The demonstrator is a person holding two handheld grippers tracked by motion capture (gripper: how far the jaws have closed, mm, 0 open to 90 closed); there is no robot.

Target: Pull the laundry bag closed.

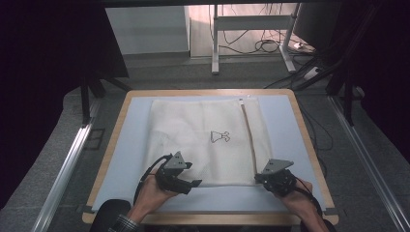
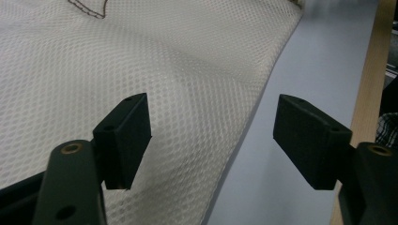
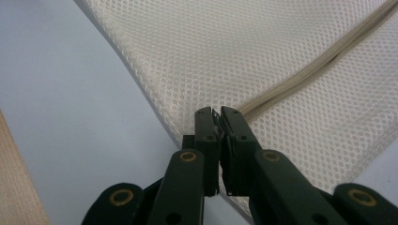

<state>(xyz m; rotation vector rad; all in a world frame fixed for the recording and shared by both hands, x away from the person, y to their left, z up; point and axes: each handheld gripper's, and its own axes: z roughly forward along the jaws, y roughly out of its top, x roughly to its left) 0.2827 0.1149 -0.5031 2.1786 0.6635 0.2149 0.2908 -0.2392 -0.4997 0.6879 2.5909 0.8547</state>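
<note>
- A wood-edged table (image 1: pixel 112 145) with a pale blue mat (image 1: pixel 130 145) stands on a grey floor; beyond it are desk legs (image 1: pixel 215 43) and loose cables (image 1: pixel 263 46).
- A white mesh bag (image 1: pixel 193 135) lies flat in the middle of the mat, a small dress outline (image 1: pixel 220 137) drawn on it and a zip (image 1: pixel 249 137) running down its right side toward me.
- My left gripper (image 2: pixel 213 136) sits at the bag's near-left edge, jaws wide apart, one over the mesh and the other over bare mat, so the edge lies between them. I judge it is lined up to pinch that hem, but nothing is gripped yet.
- My right gripper (image 3: pixel 219 123) is at the bag's near-right corner, jaws closed together on the mesh edge just where the zip ends. Holding that corner probably pins the bag taut, or readies it to be lifted or folded.
</note>
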